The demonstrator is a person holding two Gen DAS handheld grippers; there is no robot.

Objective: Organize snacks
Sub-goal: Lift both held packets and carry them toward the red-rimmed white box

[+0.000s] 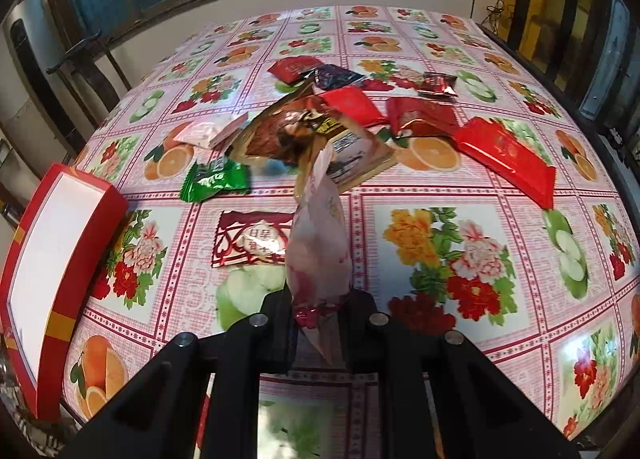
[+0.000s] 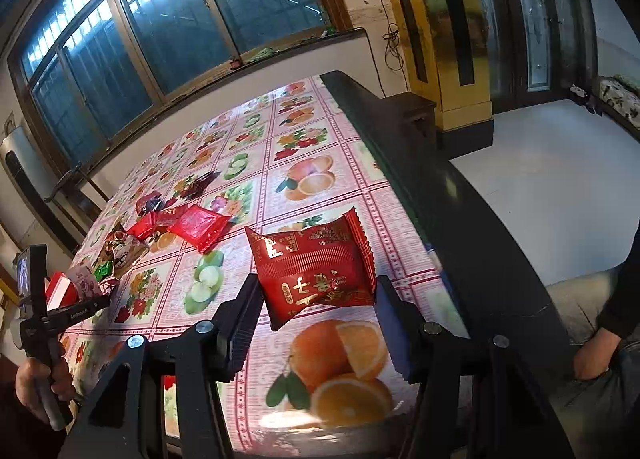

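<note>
Snacks [image 1: 352, 119] mostly loose on table [image 1: 460, 219]; left claw [image 1: 320, 315] pinches pink packet [image 1: 320, 251], right claw [image 2: 316, 299] clasps red packet [image 2: 316, 259], box [image 1: 52, 259] at left unfilled.

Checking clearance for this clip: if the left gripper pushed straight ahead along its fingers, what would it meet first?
Probably the red heart-patterned packet or bare tablecloth beside it; the pink packet the left gripper holds hides the exact line.

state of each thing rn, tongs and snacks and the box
left tongs: shut on pink packet
pink packet: held upright, off the table
right tongs: shut on red packet
red packet: held above the table, sealed
red box: open, white inside showing
green packet: lying on the table
</note>
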